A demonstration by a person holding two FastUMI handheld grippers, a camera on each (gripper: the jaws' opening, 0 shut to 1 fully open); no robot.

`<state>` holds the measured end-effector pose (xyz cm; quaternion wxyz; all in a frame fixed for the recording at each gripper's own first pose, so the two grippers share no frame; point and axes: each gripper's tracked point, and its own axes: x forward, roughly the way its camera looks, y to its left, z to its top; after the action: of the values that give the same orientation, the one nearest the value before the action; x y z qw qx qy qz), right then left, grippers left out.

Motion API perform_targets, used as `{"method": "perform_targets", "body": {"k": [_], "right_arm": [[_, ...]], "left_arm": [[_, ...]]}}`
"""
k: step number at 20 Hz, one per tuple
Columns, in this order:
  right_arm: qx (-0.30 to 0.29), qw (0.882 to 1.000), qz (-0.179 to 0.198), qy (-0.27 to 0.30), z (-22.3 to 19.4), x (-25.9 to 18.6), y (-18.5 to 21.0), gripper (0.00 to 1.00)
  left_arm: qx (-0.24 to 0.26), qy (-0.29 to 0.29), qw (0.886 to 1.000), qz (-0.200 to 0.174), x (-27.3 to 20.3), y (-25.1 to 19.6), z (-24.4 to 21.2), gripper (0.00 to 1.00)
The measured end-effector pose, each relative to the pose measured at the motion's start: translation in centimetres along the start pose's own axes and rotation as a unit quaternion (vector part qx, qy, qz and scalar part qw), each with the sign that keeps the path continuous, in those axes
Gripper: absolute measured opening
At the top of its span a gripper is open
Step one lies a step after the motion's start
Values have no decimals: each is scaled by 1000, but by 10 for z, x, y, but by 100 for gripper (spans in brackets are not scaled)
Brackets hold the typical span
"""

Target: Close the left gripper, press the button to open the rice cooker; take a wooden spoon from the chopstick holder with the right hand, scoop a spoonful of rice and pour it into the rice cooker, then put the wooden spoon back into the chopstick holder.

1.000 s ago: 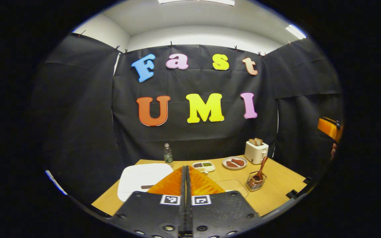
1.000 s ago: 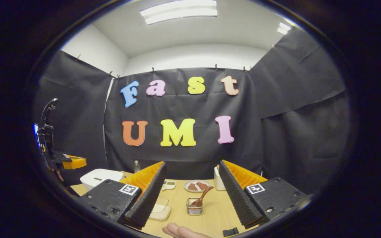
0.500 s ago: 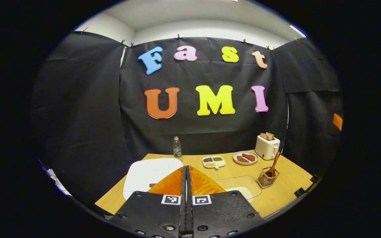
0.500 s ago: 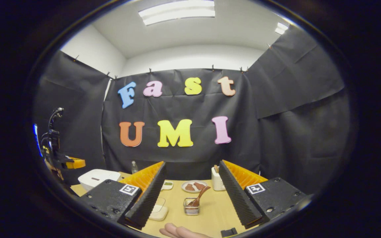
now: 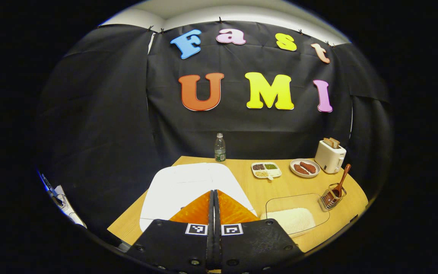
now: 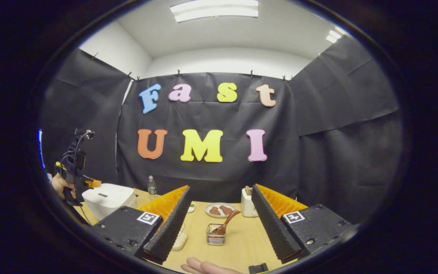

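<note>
Black-draped booth, tan wooden table (image 5: pixel 280 186): your left gripper (image 5: pixel 214 198) is clenched empty above the closed white rice cooker (image 5: pixel 188 186) at lower centre, button press pending, so lower squarely; right gripper (image 6: pixel 219 207) gapes toward the wooden spoon (image 6: pixel 224 224).

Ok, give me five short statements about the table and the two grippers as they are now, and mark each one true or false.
1. The left gripper has its fingers shut together. True.
2. The wooden spoon is held by the right gripper. False: it stands in the chopstick holder, and the right gripper is open and apart from it.
3. The rice cooker has its lid closed. True.
4. The toaster is empty. False: bread slices stick out of its top.
5. The clear container holds rice. True.
</note>
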<state>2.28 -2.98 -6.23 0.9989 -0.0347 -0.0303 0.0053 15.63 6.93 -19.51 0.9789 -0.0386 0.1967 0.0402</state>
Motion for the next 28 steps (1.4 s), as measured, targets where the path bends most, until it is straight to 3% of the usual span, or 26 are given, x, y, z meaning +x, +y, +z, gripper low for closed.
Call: {"method": "perform_targets", "body": {"k": [4, 10, 13, 16, 19, 28], "right_arm": [[26, 999, 8, 20, -11, 10, -2, 99], [19, 1000, 7, 23, -23, 20, -12, 100], [28, 999, 13, 40, -32, 22, -12, 100], [38, 998, 14, 44, -35, 26, -14, 99], [39, 998, -3, 41, -40, 30, -24, 99], [47, 996, -7, 80, -73, 43, -34, 99]], "left_arm": [[-11, 33, 999, 11, 22, 13, -18, 0], [-39, 83, 996, 14, 38, 21, -49, 0], [-36, 80, 996, 15, 38, 23, -49, 0], [-63, 93, 993, 23, 36, 23, -50, 0], [-73, 100, 992, 32, 34, 23, -58, 0], [-108, 41, 993, 28, 26, 25, -29, 0]]}}
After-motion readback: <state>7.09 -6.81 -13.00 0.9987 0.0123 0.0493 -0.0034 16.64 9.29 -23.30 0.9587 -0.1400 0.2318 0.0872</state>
